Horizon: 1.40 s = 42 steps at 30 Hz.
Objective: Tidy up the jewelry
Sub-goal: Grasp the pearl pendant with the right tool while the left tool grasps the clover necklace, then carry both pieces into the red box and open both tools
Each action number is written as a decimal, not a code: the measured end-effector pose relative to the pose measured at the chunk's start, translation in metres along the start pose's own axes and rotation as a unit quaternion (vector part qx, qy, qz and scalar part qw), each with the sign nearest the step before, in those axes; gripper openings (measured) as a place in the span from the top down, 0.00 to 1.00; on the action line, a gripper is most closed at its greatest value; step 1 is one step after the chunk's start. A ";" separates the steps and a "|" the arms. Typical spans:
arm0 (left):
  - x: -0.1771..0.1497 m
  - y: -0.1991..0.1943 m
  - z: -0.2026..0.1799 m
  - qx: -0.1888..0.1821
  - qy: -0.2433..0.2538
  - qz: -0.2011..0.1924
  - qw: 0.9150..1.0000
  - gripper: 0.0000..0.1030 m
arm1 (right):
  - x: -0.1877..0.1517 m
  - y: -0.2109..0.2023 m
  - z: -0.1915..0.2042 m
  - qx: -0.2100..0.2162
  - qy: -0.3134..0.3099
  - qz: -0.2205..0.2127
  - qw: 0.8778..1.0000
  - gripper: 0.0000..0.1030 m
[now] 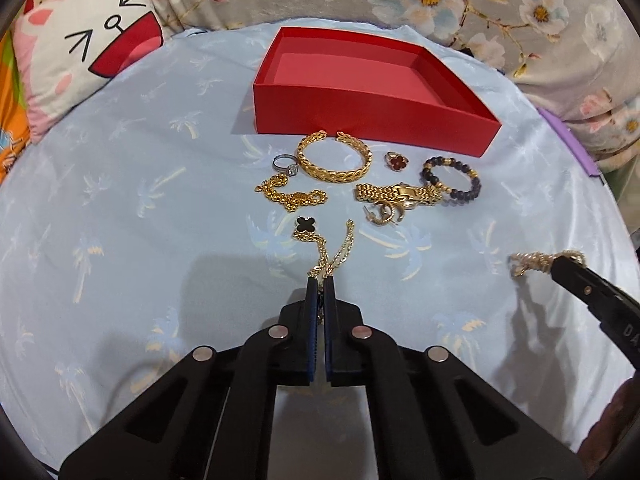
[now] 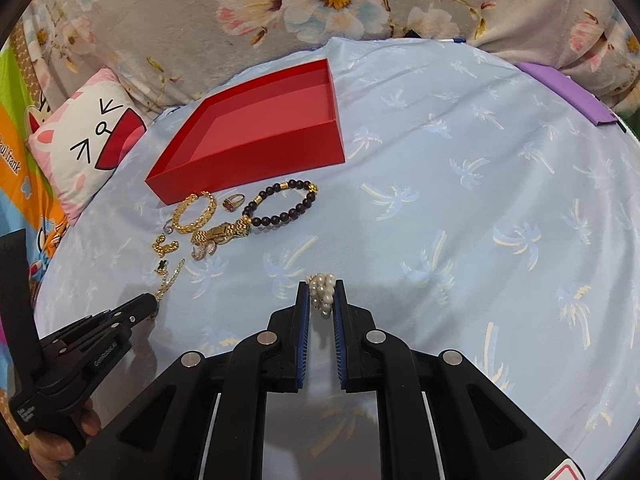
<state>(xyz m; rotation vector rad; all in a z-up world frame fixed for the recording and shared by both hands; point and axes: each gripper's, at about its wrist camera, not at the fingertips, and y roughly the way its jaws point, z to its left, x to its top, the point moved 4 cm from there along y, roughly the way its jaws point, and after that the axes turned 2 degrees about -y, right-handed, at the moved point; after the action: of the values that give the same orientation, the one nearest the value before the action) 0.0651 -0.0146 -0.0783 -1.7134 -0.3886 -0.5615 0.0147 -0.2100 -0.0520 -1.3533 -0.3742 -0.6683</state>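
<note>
The left gripper (image 1: 319,280) pinched a gold rope chain (image 1: 326,254) with a black clover charm; the right gripper (image 2: 321,294) clamped a knobbly pearl cluster (image 2: 321,287). Beyond, gold pieces lay before the smooth red box (image 1: 360,120).

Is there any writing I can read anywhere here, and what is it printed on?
"Paul frank": on the orange and green fabric at the left edge.
"GenRobot.AI": on the left gripper, small print, read with some doubt.
White label lower on that gripper's body: too small to read.
"DA": cut-off letters on the right gripper.
</note>
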 end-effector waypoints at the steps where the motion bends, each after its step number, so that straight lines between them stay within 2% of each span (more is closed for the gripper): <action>1: 0.000 -0.004 0.000 -0.007 -0.002 -0.001 1.000 0.99 | 0.001 -0.003 0.002 -0.001 -0.004 -0.004 1.000 0.90; 6: 0.005 -0.030 0.003 -0.028 -0.006 -0.018 0.999 0.99 | 0.008 -0.019 0.013 0.003 -0.020 -0.025 0.999 0.94; 12: 0.014 -0.055 0.004 -0.034 -0.004 -0.044 0.998 0.99 | 0.013 -0.030 0.018 0.010 -0.025 -0.038 0.999 1.00; 17: 0.014 -0.051 0.002 -0.027 -0.002 -0.039 0.999 0.98 | 0.011 -0.027 0.014 0.010 -0.025 -0.036 0.999 1.00; 19: 0.009 -0.039 0.002 -0.028 -0.004 -0.021 0.999 0.95 | 0.007 -0.016 0.008 0.013 -0.019 -0.023 0.999 0.93; 20: 0.006 -0.034 0.003 -0.026 -0.007 -0.012 1.000 0.87 | 0.005 -0.010 0.003 0.008 -0.013 -0.015 1.000 0.82; 21: 0.002 -0.029 0.005 -0.023 -0.010 -0.006 1.000 0.76 | 0.003 -0.006 0.001 0.002 -0.009 -0.012 1.000 0.66; 23: -0.002 -0.022 0.007 -0.014 -0.014 -0.002 1.000 0.63 | 0.002 0.005 -0.004 -0.009 -0.010 -0.007 1.000 0.58; 28: -0.007 -0.011 0.009 -0.009 -0.010 0.006 1.000 0.56 | -0.002 0.036 -0.003 -0.008 -0.021 0.029 0.999 0.60; 29: -0.008 -0.009 0.009 -0.009 -0.011 0.008 1.000 0.56 | -0.002 0.038 -0.002 -0.013 -0.024 0.025 0.999 0.64; 30: -0.009 -0.006 0.009 -0.010 -0.011 0.012 1.000 0.56 | -0.002 0.038 -0.001 -0.017 -0.029 0.023 0.999 0.79; 35: -0.008 0.000 0.006 -0.004 -0.001 0.005 1.000 0.56 | -0.003 0.035 0.002 -0.011 -0.030 0.022 0.999 0.80; 37: -0.006 0.002 0.005 -0.003 0.003 0.001 1.000 0.65 | -0.003 0.032 0.002 -0.008 -0.028 0.020 0.999 0.80; 39: -0.005 0.005 0.003 -0.008 0.006 0.002 1.000 0.91 | -0.001 0.028 0.003 -0.004 -0.027 0.016 0.999 0.80; 41: -0.004 0.006 0.002 -0.017 0.009 0.004 1.000 0.99 | -0.001 0.025 0.005 -0.002 -0.026 0.013 1.000 0.80; 42: -0.005 0.006 0.001 -0.016 0.012 0.003 1.000 0.99 | 0.000 0.024 0.005 -0.001 -0.025 0.011 1.000 0.80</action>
<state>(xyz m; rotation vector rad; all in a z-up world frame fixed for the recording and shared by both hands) 0.0649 -0.0150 -0.0861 -1.7365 -0.3587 -0.5854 0.0304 -0.2034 -0.0694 -1.3761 -0.3984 -0.6162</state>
